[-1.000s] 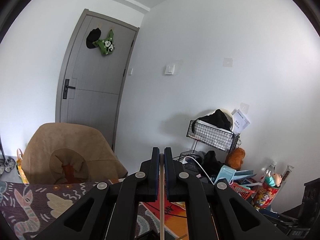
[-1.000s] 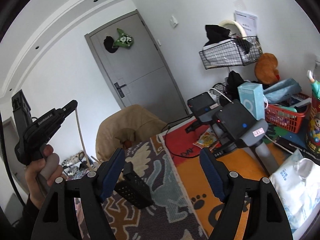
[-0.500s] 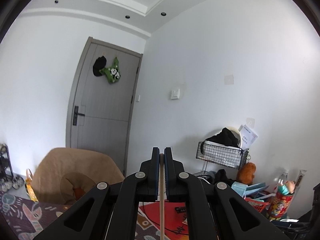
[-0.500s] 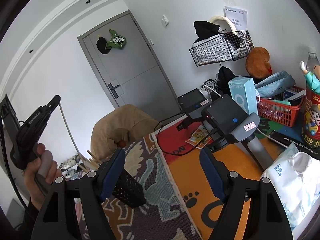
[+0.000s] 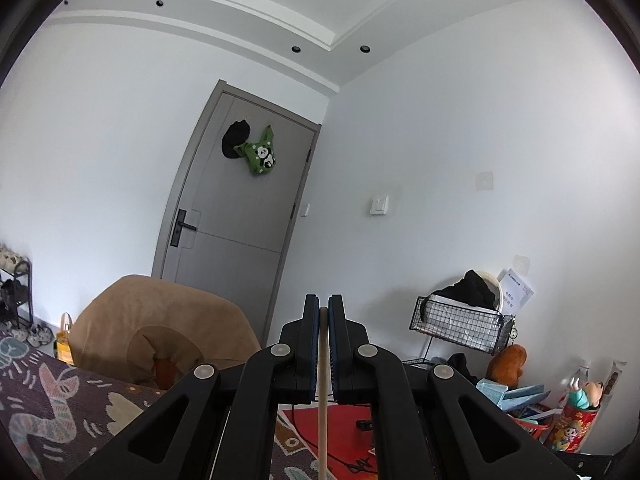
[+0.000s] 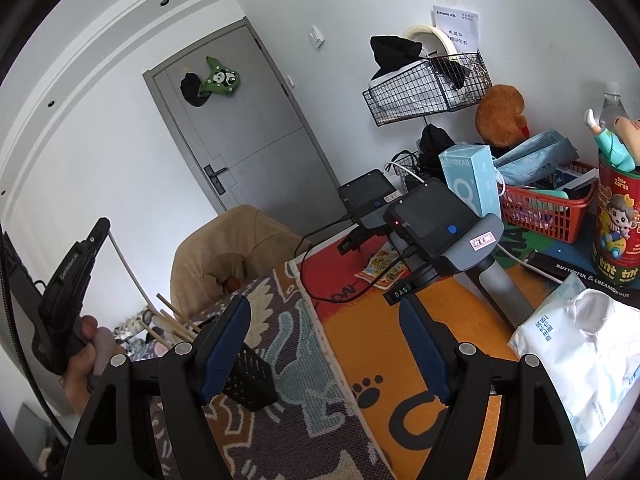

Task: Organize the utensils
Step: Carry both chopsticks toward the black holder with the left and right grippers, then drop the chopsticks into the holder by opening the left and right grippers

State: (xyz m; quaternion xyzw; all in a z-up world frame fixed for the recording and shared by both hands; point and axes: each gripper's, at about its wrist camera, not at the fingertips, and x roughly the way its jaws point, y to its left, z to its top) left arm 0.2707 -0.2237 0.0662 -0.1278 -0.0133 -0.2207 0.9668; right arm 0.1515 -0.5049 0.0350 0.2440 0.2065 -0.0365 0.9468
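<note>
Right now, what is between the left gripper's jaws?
A thin wooden chopstick, clamped between the jaws of the left gripper; the left wrist view shows it.

The chopstick [image 5: 322, 392] clamped in the left gripper [image 5: 324, 312] runs off the bottom edge of the left wrist view, so its lower end is unseen. In the right wrist view that gripper [image 6: 105, 227] is cut by the left edge, and the hand [image 6: 86, 356] holding it is partly behind the right gripper's [image 6: 324, 344] frame. That frame also hides the near side of the black holder [image 6: 250, 380]; how many chopsticks [image 6: 174, 318] stand in it cannot be told. The white pack [image 6: 576, 352] is cropped at the right.
</note>
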